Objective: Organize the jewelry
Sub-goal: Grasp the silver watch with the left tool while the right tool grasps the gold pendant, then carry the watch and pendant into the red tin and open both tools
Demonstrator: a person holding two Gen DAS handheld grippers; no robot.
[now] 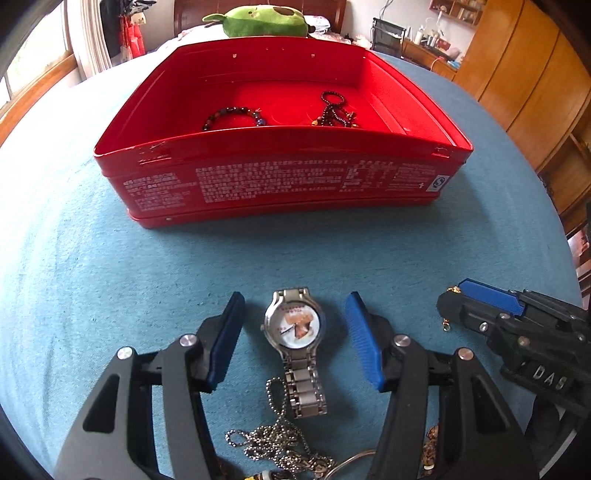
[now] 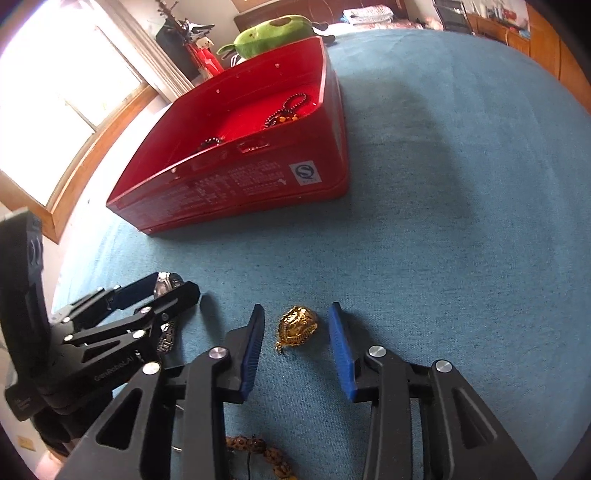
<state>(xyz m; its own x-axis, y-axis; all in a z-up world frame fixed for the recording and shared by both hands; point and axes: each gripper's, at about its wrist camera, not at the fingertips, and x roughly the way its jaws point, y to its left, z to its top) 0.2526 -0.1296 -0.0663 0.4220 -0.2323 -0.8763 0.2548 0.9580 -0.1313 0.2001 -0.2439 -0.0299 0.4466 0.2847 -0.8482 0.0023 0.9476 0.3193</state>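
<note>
A silver wristwatch (image 1: 295,332) lies on the blue cloth between the open fingers of my left gripper (image 1: 295,306), untouched. A silver ball chain (image 1: 275,435) is heaped behind it. My right gripper (image 2: 296,314) is open around a gold chain heap (image 2: 297,325) on the cloth. The right gripper also shows in the left wrist view (image 1: 480,302), and the left one in the right wrist view (image 2: 147,291). The open red tin box (image 1: 284,144) holds a dark bead bracelet (image 1: 232,116) and a dark bead string (image 1: 334,110).
A brown bead bracelet (image 2: 258,450) lies under the right gripper. A green plush toy (image 1: 258,20) sits behind the box. Wooden cabinets (image 1: 524,81) stand to the right, a window (image 2: 55,92) to the left.
</note>
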